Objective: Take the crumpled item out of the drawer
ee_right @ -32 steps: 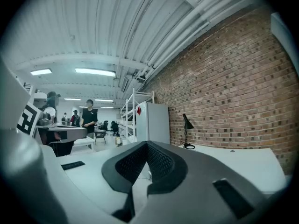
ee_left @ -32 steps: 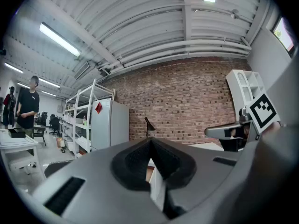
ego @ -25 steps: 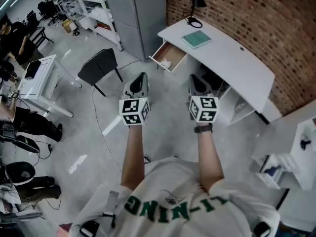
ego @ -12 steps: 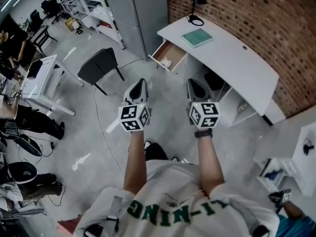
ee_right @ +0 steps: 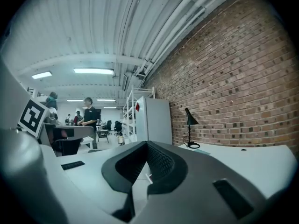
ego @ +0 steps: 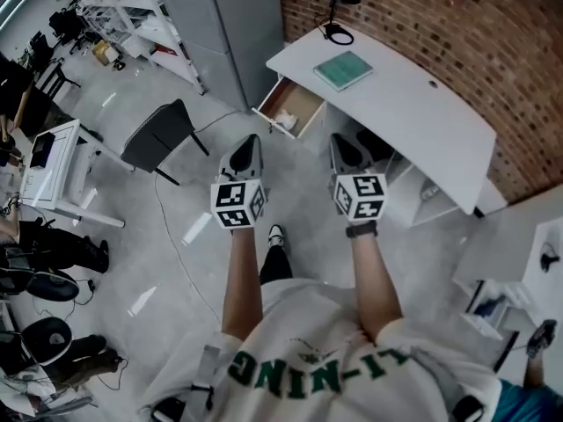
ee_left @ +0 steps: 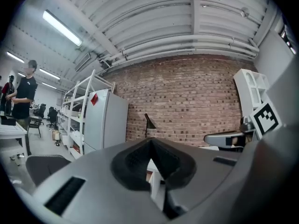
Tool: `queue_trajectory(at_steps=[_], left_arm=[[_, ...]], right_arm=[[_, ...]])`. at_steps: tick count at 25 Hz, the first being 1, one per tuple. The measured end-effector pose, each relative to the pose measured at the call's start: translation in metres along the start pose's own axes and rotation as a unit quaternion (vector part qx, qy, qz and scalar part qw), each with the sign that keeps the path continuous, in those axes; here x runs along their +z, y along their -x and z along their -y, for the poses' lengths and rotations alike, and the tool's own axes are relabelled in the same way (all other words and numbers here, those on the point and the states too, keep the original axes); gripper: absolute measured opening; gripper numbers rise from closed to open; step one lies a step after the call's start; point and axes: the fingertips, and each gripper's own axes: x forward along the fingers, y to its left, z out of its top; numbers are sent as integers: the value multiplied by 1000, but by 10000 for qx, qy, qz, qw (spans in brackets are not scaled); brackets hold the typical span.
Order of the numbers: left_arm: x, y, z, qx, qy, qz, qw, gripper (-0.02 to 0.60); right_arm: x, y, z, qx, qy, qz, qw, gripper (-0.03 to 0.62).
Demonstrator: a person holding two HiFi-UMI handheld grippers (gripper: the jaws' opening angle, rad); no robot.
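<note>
In the head view, a wooden drawer (ego: 297,101) stands pulled open from the left end of a white desk (ego: 413,95). A small pale crumpled item (ego: 286,121) lies at the drawer's front corner. Both grippers are held out in front of the person, above the floor and short of the desk. My left gripper (ego: 250,141) is shut with nothing in it and sits just below the drawer. To its right, my right gripper (ego: 340,144) is shut and empty too. In the left gripper view, the left gripper (ee_left: 150,145) points at the brick wall. In the right gripper view, the right gripper (ee_right: 147,146) points along the desk.
A green book (ego: 343,70) and a black lamp (ego: 339,11) are on the desk. A black chair (ego: 158,134) stands left of the drawer, with a grey cabinet (ego: 233,25) behind it. White shelving (ego: 515,280) is at the right. People stand far off by tables.
The person has stepped forward, and a shoe now shows below the arms. Chair and desk have shifted slightly in view. Both grippers stay shut and held out in front.
</note>
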Motion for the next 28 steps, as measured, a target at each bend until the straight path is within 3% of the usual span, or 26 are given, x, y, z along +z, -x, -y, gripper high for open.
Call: queue_trajectory(at_steps=[7,13,16,28], left_arm=[[20,-90,-61,-249,-31,2,9997,-6],[11,-164,-119,-446,262,-102,9986,-6],[6,-196,-142,-586,213,-160,9979,-6],[-50,-287,-169,-998,163,-668,9926,-6]], right_arm=[[17,-101,-5,-10,-45,-124,9999,2],[13,-186,-1,-140,-15,-255,9996,2],[9,-223,1,-247,-37,-300,9992,2],[-48,-321,21,-147,-57,-1064,9942,2]])
